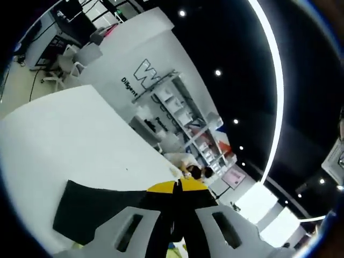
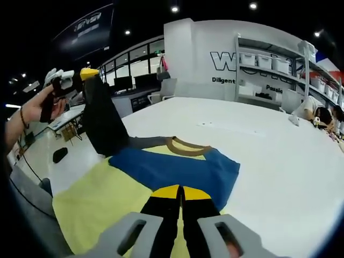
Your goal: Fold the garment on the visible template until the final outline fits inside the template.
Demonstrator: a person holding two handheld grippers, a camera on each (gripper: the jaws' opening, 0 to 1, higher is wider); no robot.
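Note:
The garment (image 2: 177, 166) lies on the white table (image 2: 279, 156). It has a blue body, a brown collar (image 2: 185, 144) and black sleeves with yellow cuffs. Under it spreads a pale yellow sheet (image 2: 102, 207). At the bottom of the right gripper view, my right gripper (image 2: 181, 189) is shut on one black sleeve at its yellow cuff (image 2: 172, 192). A hand holds my left gripper (image 2: 80, 72) high at the left, shut on the other sleeve (image 2: 102, 121), which hangs down to the table. In the left gripper view, the left gripper (image 1: 177, 185) pinches that yellow cuff (image 1: 188, 185), with black cloth (image 1: 91, 209) trailing left.
The table's near edge (image 2: 43, 188) runs along the left, with floor and desks beyond it. Shelves with white bins (image 2: 274, 64) stand against the back wall. A person (image 2: 317, 115) sits at the far right end of the table.

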